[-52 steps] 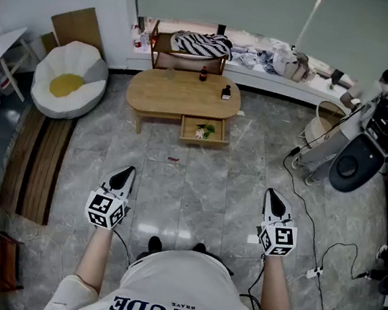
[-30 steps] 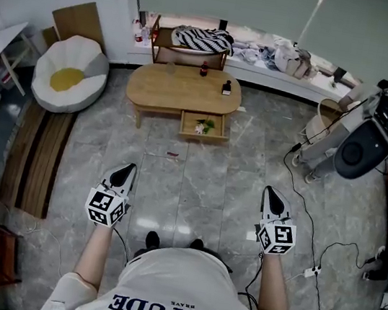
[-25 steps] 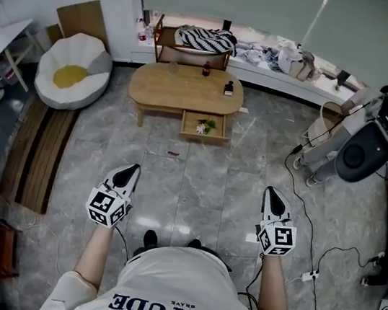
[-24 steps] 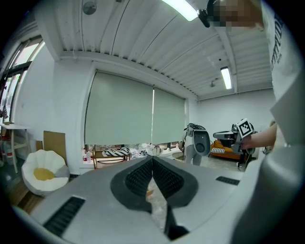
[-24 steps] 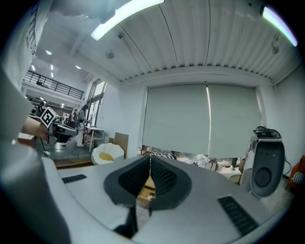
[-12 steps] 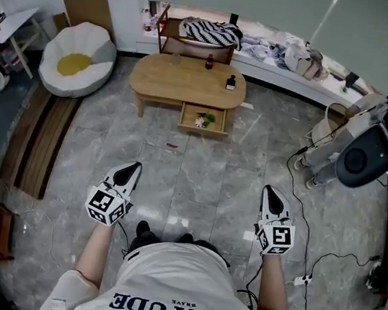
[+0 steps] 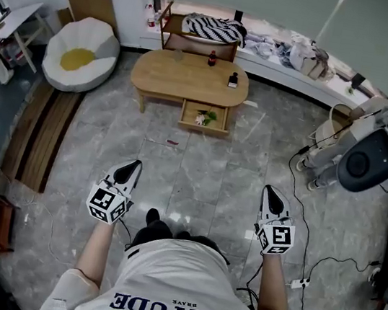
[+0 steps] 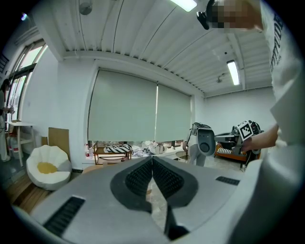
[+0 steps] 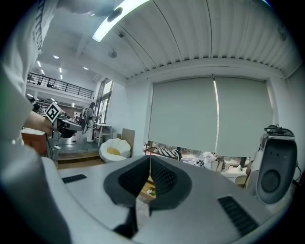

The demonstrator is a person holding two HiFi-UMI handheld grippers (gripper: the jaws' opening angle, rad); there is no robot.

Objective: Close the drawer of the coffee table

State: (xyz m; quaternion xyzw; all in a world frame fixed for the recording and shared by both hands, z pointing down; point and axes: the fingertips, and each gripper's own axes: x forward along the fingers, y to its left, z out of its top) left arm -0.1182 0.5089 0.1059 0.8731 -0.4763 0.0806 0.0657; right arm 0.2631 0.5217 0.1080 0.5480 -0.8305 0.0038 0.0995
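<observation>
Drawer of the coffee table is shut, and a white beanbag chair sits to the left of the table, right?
Not quite. The drawer of the coffee table is pulled open, with something green and white lying inside; the head view shows it. The white beanbag chair does sit to the left of the table.

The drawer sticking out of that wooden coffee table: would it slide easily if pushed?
The drawer looks like rigid wood, so a square push should probably slide it in whole. It holds only a few small items, so it is likely light. A hard shove might wobble the small bottles on the coffee table.
</observation>
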